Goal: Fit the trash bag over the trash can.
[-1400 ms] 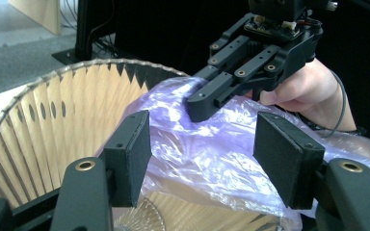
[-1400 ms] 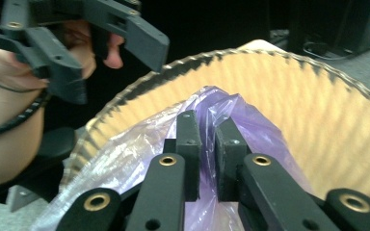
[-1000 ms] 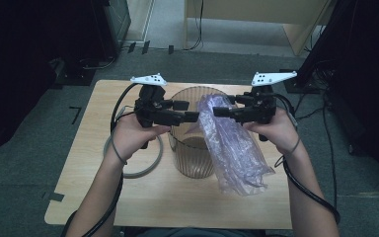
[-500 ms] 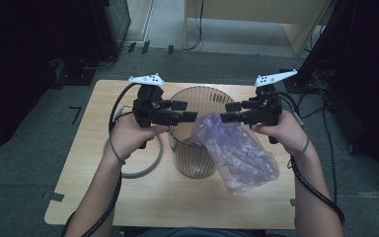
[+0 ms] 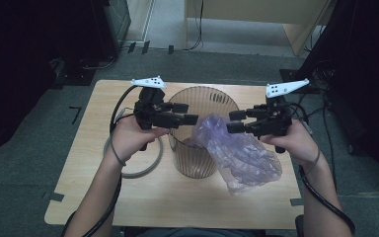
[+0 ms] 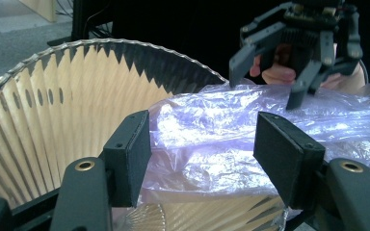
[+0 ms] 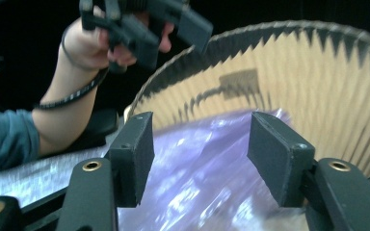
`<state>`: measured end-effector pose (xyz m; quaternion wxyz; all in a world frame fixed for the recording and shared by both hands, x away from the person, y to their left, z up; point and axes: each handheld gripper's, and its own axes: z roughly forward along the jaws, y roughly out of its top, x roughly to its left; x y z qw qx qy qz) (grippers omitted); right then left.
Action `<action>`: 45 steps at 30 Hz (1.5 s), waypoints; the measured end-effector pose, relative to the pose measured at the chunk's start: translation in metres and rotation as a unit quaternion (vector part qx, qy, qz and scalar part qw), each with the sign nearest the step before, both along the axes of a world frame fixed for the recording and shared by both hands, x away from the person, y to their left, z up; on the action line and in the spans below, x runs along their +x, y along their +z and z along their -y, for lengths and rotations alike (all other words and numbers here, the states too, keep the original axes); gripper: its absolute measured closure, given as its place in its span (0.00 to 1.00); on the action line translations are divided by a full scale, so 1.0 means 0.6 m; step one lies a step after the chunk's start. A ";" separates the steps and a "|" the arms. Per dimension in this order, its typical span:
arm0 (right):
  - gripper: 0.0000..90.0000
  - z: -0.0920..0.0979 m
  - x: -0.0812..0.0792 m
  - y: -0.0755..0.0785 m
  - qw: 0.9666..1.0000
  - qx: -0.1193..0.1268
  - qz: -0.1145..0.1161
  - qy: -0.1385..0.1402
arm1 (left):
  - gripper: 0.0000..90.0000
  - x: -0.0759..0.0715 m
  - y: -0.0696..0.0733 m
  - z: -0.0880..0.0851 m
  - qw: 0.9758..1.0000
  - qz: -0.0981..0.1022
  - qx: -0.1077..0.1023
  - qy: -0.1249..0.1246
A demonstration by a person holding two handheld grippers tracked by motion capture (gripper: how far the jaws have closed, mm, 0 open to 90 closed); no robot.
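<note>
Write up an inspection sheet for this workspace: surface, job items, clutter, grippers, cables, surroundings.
Surface: wooden table, bare at the front.
Job's things: ribbed translucent bin upright at mid-table; purple plastic bag draped over its right rim, hanging outside it down onto the table.
Clutter: nothing seen.
Grippers: left gripper open at the bin's left rim, bag between its pads but not pinched. Right gripper open above the bag, its jaws have just been closing, nothing clamped.
Cables: a grey cable loop lies left of the bin; a black cable trails along the right forearm.
Surroundings: grey carpet floor; wooden furniture behind; dark equipment at both sides.
</note>
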<state>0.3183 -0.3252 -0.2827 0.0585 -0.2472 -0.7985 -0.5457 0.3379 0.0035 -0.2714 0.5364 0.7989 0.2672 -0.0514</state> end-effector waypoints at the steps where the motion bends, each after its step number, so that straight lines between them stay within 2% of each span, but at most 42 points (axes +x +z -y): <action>1: 0.47 -0.001 -0.003 -0.003 1.000 -0.005 0.000 0.005 | 0.42 0.000 0.000 0.000 1.000 0.001 0.001 -0.001; 3: 0.48 -0.004 -0.004 -0.008 1.000 -0.010 -0.003 0.012 | 0.42 -0.002 0.000 0.001 1.000 0.001 0.000 -0.002; 5: 0.52 -0.009 -0.002 -0.015 1.000 -0.016 -0.015 0.019 | 0.42 -0.004 0.000 0.001 1.000 0.000 0.002 -0.006; 8: 0.62 -0.015 0.002 -0.024 0.999 -0.027 -0.031 0.025 | 0.43 -0.007 0.001 0.002 1.000 0.004 0.003 -0.011; 13: 0.80 -0.021 0.003 -0.026 0.998 -0.028 -0.058 0.025 | 0.43 -0.012 0.002 0.005 1.000 0.009 0.001 -0.017; 18: 0.96 -0.028 0.001 -0.019 0.998 -0.020 -0.059 0.014 | 0.43 -0.021 0.001 0.017 0.999 0.015 0.008 -0.036; 20: 0.98 -0.029 0.002 -0.015 0.998 -0.015 -0.055 0.006 | 0.42 -0.025 0.001 0.022 0.999 0.019 0.011 -0.042; 25: 0.99 -0.034 0.006 -0.007 0.998 -0.002 -0.057 -0.012 | 0.41 -0.032 0.001 0.032 0.998 0.030 0.011 -0.054; 29: 0.99 -0.041 0.008 -0.005 0.999 -0.005 -0.053 -0.014 | 0.41 -0.034 0.000 0.036 0.998 0.034 0.009 -0.060; 32: 0.99 -0.047 0.011 0.000 0.998 0.000 -0.050 -0.027 | 0.41 -0.035 -0.005 0.042 0.996 0.047 0.010 -0.070; 36: 0.99 -0.055 0.016 0.005 0.998 0.007 -0.050 -0.031 | 0.44 -0.032 -0.014 0.049 0.997 0.035 0.014 -0.068; 39: 0.99 -0.063 0.019 0.007 0.998 0.009 -0.046 -0.033 | 0.52 -0.029 -0.017 0.050 0.997 0.029 0.013 -0.066; 40: 0.99 -0.065 0.019 0.007 0.998 0.010 -0.044 -0.033 | 0.56 -0.028 -0.019 0.052 0.997 0.007 0.016 -0.069; 41: 0.99 -0.067 0.019 0.007 0.998 0.008 -0.043 -0.033 | 0.62 -0.028 -0.019 0.052 0.997 0.007 0.016 -0.069; 42: 0.98 -0.070 0.019 0.007 0.999 0.008 -0.042 -0.033 | 0.67 -0.030 -0.019 0.054 0.997 -0.006 0.022 -0.071; 45: 0.96 -0.072 0.018 0.006 0.999 0.005 -0.041 -0.033 | 0.80 -0.032 -0.018 0.054 0.997 -0.002 0.028 -0.066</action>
